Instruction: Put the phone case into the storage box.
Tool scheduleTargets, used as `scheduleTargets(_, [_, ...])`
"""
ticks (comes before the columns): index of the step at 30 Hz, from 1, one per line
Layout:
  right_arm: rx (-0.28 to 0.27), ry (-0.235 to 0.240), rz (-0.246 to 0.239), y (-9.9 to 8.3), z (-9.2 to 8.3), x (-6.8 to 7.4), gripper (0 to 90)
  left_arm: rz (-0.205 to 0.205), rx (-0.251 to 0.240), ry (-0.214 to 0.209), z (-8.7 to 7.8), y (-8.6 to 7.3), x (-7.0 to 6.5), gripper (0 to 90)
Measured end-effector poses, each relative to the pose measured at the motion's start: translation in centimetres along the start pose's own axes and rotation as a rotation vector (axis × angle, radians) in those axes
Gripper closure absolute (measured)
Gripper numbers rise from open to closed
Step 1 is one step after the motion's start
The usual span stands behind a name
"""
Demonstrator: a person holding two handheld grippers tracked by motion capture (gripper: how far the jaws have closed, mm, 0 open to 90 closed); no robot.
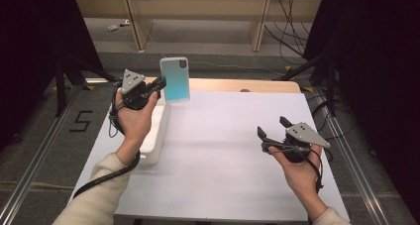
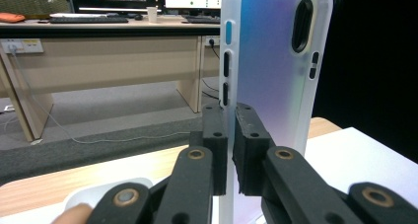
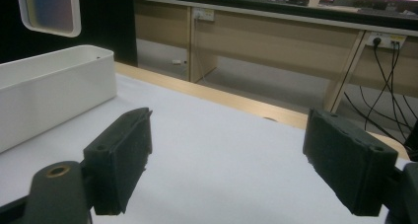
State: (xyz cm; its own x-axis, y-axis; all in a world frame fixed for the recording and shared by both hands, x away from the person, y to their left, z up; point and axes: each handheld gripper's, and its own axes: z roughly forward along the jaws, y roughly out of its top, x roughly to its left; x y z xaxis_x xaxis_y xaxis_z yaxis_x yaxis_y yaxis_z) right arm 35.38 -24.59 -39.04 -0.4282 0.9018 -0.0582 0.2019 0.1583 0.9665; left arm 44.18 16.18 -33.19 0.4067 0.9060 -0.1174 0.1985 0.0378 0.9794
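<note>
A phone case [image 1: 176,79] with a white rim and a teal iridescent back is held upright in the air above the table's far left. My left gripper [image 1: 159,84] is shut on its edge. In the left gripper view the two black pads pinch the case [image 2: 276,71] by its side with the button cut-outs, and the camera hole is at the top. My right gripper [image 1: 273,127] hovers low over the right side of the white table [image 1: 223,150], open, with nothing between its pads [image 3: 123,155]. The case's lower corner [image 3: 49,9] shows at the top left of the right gripper view.
A long white bin [image 1: 157,131] lies along the table's left edge, under my left hand; it shows as a white wall [image 3: 54,91] in the right gripper view. A wooden strip [image 1: 237,84] runs along the far edge. Desks and cables stand beyond on the floor.
</note>
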Motion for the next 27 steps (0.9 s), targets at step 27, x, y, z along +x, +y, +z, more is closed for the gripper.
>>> scheduleTargets(27, [-0.025, -0.009, -0.002, -0.2, -0.9, -0.1, 19.9, 0.003, -0.001, 0.009, -0.7, 0.4, 2.2, 84.8])
